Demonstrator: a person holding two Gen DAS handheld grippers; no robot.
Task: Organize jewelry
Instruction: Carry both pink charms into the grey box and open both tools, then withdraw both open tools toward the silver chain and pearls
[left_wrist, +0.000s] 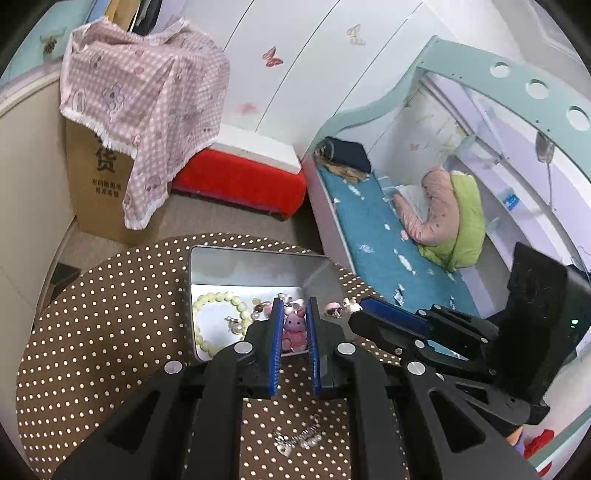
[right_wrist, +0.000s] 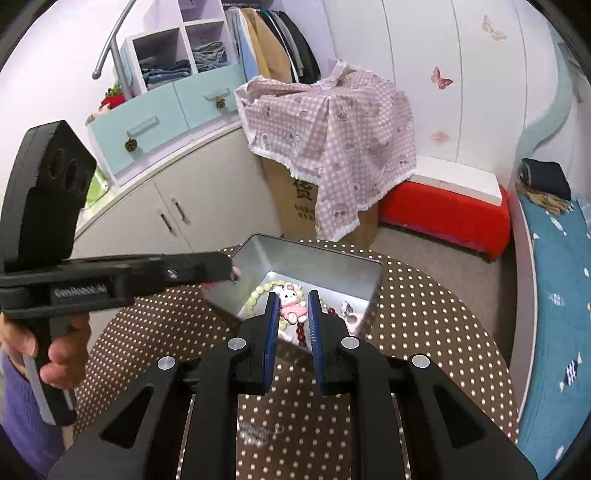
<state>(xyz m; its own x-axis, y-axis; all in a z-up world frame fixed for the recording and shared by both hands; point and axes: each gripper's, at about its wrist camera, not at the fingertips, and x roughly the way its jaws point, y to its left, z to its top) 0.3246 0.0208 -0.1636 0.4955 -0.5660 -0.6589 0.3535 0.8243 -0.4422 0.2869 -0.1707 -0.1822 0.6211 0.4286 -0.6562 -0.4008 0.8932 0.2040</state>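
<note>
Above tin (left_wrist: 207, 266), left fingers (left_wrist: 277, 325) parted; empty.

My left wrist camera looks forward and down past its blue fingers, close over the metal tin (left_wrist: 255, 266). My right wrist one faces that tin (right_wrist: 314, 258) from its other side, equally close; both share it.

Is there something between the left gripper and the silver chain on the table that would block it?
Nothing visible blocks it. The silver chain lies bare on the dotted tablecloth, outside the tin, below the left gripper, whose open fingers point at the tin instead.
</note>
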